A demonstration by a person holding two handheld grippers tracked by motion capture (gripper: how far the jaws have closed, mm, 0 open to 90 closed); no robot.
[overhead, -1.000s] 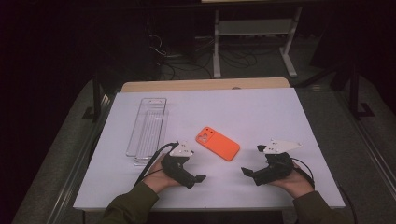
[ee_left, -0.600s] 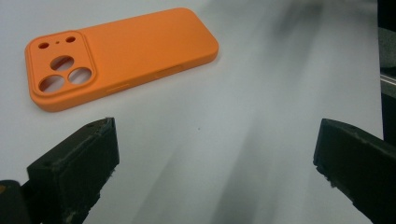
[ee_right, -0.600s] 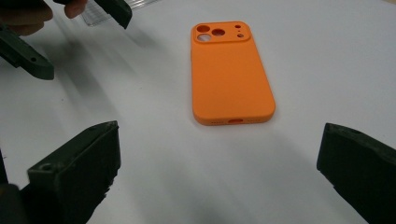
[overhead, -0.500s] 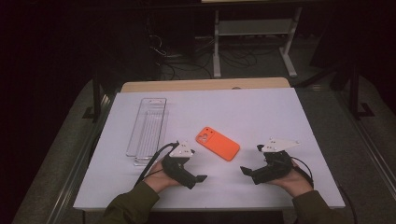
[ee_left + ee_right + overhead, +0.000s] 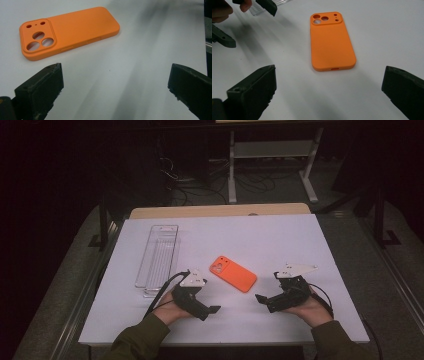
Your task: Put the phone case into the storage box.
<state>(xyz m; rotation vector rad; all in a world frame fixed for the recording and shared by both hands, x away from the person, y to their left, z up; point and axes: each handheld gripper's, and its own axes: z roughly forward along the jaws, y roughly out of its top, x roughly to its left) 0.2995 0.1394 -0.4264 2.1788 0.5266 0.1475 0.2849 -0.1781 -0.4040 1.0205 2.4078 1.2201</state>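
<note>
With both hands resting low on the table (image 5: 310, 235), left gripper (image 5: 212, 309) and right gripper (image 5: 260, 298) point inward flanking the orange phone case (image 5: 233, 273), jaws wide apart, holding nothing.

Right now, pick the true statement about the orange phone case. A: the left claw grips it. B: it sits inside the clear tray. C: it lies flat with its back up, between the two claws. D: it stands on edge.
C: the orange phone case lies flat on the table, camera cutouts up, untouched.
</note>
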